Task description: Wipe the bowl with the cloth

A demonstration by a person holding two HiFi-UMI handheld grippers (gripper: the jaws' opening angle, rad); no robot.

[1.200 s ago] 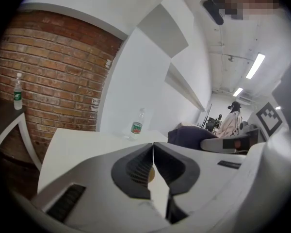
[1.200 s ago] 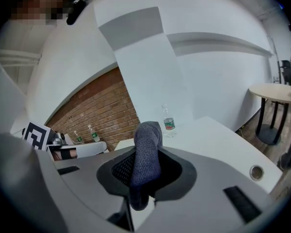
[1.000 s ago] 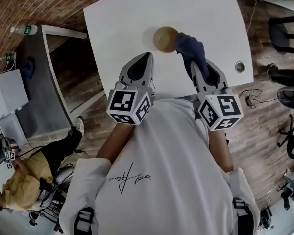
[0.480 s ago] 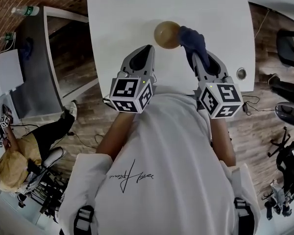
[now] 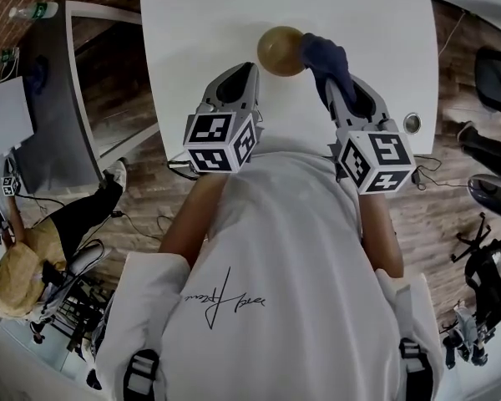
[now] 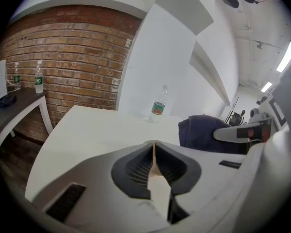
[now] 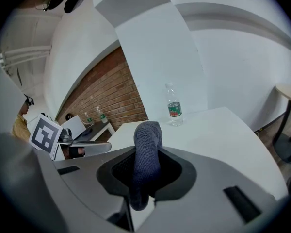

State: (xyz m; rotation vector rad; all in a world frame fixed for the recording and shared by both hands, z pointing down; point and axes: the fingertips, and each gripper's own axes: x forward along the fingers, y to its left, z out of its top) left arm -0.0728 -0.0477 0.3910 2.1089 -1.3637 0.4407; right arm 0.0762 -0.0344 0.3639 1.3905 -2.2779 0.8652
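The desk runs off the head view's top edge, the cloth hides the bowl at its right rim, and the bottle has an unreadably small label.

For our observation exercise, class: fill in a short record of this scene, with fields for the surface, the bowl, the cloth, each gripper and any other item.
Surface: white table
Bowl: round golden-brown bowl, on the table, ahead of both grippers
Cloth: dark blue cloth, just right of the bowl; contact unclear
Right gripper: shut on the cloth
Left gripper: empty, jaws slightly apart, just been opening
Other: clear plastic bottle with a green label, upright on the table
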